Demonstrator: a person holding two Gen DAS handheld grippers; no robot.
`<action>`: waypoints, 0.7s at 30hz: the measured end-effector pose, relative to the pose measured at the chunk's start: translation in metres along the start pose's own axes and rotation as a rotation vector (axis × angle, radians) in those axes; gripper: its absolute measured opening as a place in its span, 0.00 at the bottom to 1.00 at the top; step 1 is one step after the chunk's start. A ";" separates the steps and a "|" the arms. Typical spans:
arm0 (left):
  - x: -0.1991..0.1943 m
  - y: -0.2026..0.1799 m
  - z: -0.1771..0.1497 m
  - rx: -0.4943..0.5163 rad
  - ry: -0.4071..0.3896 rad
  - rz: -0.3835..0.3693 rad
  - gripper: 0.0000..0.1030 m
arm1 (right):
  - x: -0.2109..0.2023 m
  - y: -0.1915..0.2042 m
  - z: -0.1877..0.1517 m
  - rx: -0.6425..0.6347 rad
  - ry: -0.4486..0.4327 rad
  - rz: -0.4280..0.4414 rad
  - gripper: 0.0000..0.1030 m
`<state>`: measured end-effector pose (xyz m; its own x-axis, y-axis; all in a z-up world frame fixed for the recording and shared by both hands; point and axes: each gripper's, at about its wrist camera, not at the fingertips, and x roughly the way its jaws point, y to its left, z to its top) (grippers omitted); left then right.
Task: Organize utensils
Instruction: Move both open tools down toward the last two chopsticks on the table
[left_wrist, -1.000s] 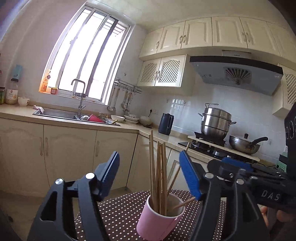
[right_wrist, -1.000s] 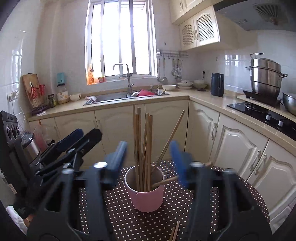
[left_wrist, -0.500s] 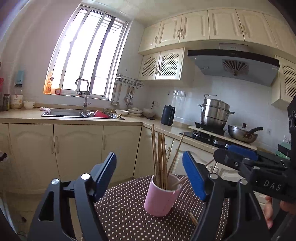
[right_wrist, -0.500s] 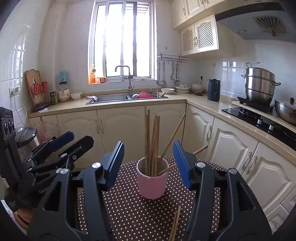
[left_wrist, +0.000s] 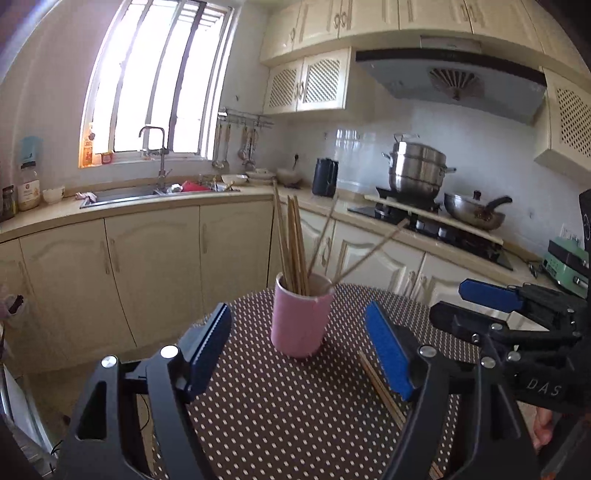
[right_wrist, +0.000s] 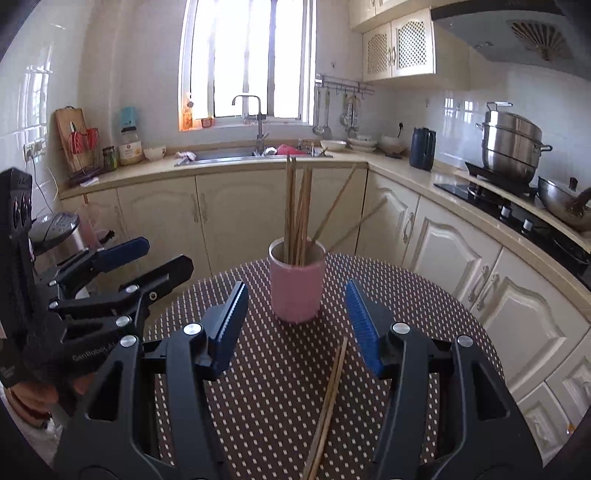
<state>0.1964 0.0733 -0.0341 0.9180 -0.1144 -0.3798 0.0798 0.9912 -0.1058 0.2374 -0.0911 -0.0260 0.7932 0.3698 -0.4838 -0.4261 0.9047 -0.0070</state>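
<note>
- Pink cup (right_wrist: 296, 286) stood upright on the dotted counter (right_wrist: 424, 295), w/ a bundle of chopsticks (right_wrist: 297, 214) standing in it; most near vertical, two leaning off to the right.
- Loose chopstick pair (right_wrist: 328, 402) lay flat on the counter, just on the near side of the cup, apart from it.
- Key relation: pair lay directly under and between the right claw (right_wrist: 295, 325) fingers, long axis running roughly along the claw's pointing direction, far tips toward the cup. Right claw was nearer, so prob. the one to pick.
- From the left claw (left_wrist: 299, 354), the same pair (left_wrist: 380, 387) sat off to its right side, partly hidden by the right finger.
- Right claw: jaws spread wide, nothing held. Left claw: same, wide apart and empty.
- Vs. earlier frames: both claws had backed away from the cup and risen; cup looked smaller and farther off, more of the loose pair showed.
</note>
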 end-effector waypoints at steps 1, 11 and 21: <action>0.002 -0.004 -0.003 0.008 0.022 -0.002 0.71 | 0.000 -0.004 -0.006 0.005 0.018 -0.001 0.53; 0.038 -0.037 -0.037 0.027 0.309 -0.054 0.71 | 0.008 -0.039 -0.058 0.064 0.192 0.004 0.53; 0.090 -0.063 -0.086 0.023 0.574 -0.088 0.71 | 0.024 -0.086 -0.100 0.174 0.308 0.004 0.54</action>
<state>0.2404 -0.0051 -0.1406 0.5508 -0.2078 -0.8084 0.1602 0.9768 -0.1419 0.2495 -0.1810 -0.1243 0.6118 0.3166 -0.7249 -0.3273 0.9356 0.1324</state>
